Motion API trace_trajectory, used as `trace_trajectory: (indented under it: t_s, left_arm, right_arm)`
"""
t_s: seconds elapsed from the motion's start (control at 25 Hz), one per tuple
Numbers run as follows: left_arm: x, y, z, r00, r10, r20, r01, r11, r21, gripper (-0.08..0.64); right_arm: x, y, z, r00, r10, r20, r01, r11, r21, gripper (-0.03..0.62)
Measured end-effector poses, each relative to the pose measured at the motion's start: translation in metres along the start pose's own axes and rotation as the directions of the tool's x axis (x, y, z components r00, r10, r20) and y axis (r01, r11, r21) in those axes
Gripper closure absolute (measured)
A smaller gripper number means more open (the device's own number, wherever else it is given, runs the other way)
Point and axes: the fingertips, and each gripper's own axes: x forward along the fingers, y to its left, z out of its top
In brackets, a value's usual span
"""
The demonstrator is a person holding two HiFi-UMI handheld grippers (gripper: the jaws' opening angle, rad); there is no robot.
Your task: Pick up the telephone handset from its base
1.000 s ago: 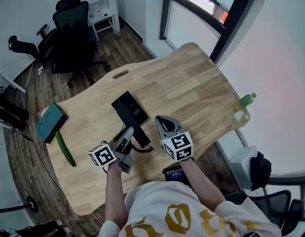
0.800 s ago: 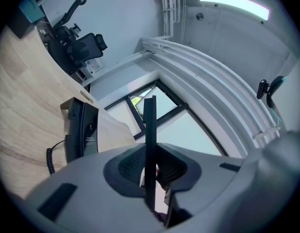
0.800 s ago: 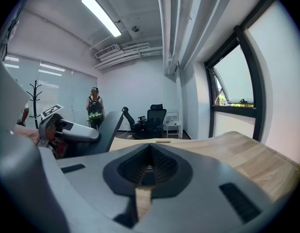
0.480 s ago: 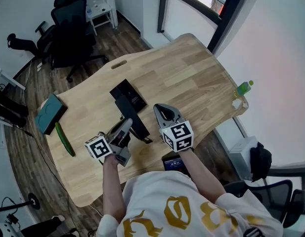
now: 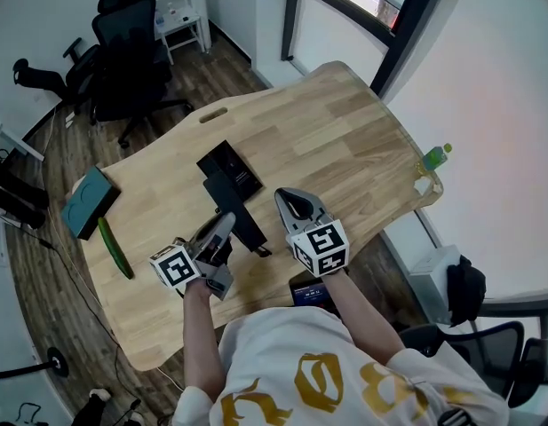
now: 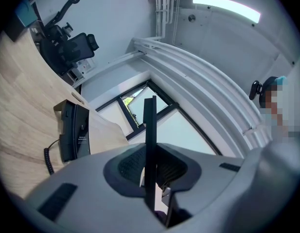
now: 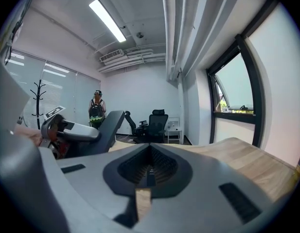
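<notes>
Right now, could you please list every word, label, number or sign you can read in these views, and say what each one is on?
No text can be read for certain.
Telephone base: small white print, too blurred to read.
Shirt: large gold figures, cut off by the frame, not legible.
Green bottle: label too small to read.
Marker cubes: black and white square patterns only, no letters.

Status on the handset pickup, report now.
Left gripper shut on telephone handset, lifted off base. Right gripper shut, empty. Coiled cord hangs from base; nothing blocking.
</notes>
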Motion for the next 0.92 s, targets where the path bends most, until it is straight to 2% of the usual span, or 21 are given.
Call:
trace_trajectory:
  t_s: [0.92]
  left_arm:
    - [-0.009, 0.016, 0.006, 0.998, 0.010, 0.064, -0.006, 0.998, -0.063, 0.488]
  right_arm:
    - [0.012, -0.009, -0.010, 1.000, -0.005, -0.029, 0.005, 1.000, -0.002, 0.588]
